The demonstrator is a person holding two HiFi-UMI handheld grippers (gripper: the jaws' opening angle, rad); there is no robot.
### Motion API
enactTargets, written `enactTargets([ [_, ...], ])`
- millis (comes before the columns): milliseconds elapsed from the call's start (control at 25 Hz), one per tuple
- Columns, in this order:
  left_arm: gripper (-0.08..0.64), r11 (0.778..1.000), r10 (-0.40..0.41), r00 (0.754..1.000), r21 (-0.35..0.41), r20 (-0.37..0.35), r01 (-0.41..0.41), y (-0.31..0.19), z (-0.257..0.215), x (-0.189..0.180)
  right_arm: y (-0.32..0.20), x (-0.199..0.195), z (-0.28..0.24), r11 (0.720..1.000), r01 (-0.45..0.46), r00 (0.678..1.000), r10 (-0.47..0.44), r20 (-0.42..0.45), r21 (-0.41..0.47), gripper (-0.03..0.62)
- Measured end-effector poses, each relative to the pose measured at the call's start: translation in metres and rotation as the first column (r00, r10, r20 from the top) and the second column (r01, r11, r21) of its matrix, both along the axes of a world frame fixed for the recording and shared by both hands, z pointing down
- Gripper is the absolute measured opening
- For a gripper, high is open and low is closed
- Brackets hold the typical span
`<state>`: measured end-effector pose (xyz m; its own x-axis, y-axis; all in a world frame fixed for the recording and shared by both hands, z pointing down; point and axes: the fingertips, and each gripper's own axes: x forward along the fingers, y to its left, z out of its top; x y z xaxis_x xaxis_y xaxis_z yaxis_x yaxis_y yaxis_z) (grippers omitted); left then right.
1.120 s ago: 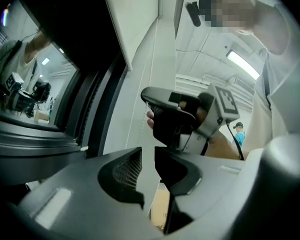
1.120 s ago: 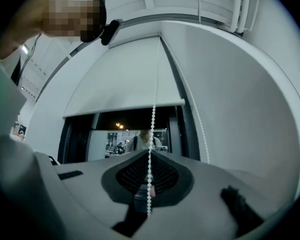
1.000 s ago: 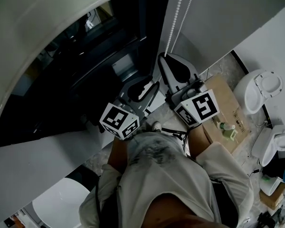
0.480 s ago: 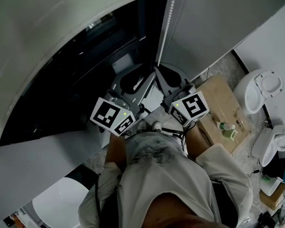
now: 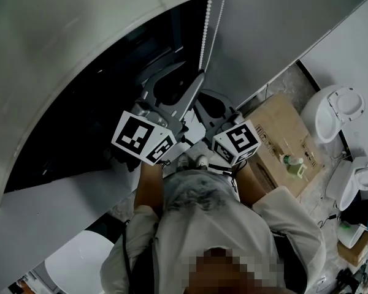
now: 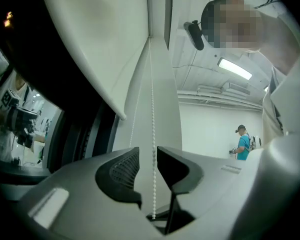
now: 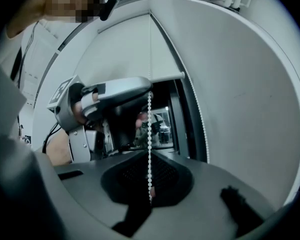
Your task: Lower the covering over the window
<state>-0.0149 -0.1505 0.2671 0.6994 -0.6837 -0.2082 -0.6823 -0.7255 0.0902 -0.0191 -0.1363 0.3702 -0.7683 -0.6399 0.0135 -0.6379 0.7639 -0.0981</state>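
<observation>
Window (image 5: pixel 110 84) backdrop, bead chain (image 6: pixel 153 129) within left gripper (image 6: pixel 148 155)

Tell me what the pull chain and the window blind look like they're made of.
The bead chain: probably white plastic, slightly glossy; small uniform round beads with no metallic shine.
The blind: seems a smooth matte white fabric or vinyl sheet; it hangs flat, no weave visible, with a stiff bottom bar.
</observation>
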Motion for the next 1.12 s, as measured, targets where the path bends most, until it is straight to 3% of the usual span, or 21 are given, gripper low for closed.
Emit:
enactTargets([
  [80,0.116,1.000,0.012,1.000,0.016,0.002,-0.012,-0.001,-0.006,0.005,0.001,-0.001,0.000,1.000,0.002,1.000,-0.002,0.003,0.001,0.023],
  [200,0.000,0.999,0.015,1.000,0.035,0.011,-0.015,-0.001,-0.009,0.010,0.001,-0.003,0.001,1.000,0.005,1.000,-0.005,0.001,0.001,0.023],
  [560,0.008,0.996,0.085,0.995,0.009,-0.059,-0.085,0.000,-0.007,0.009,0.013,-0.008,0.001,0.998,0.061,0.998,-0.060,-0.021,0.026,0.028],
  [760,0.008,0.995,0.095,0.994,-0.035,-0.059,-0.098,-0.002,0.010,0.008,0.024,-0.002,-0.014,0.993,0.114,0.993,-0.115,0.028,0.037,0.092],
  [1120,0.008,0.990,0.083,0.996,-0.110,-0.030,-0.086,0.002,0.047,0.008,0.023,0.031,-0.064,0.991,0.050,0.991,-0.065,0.118,0.124,0.109],
])
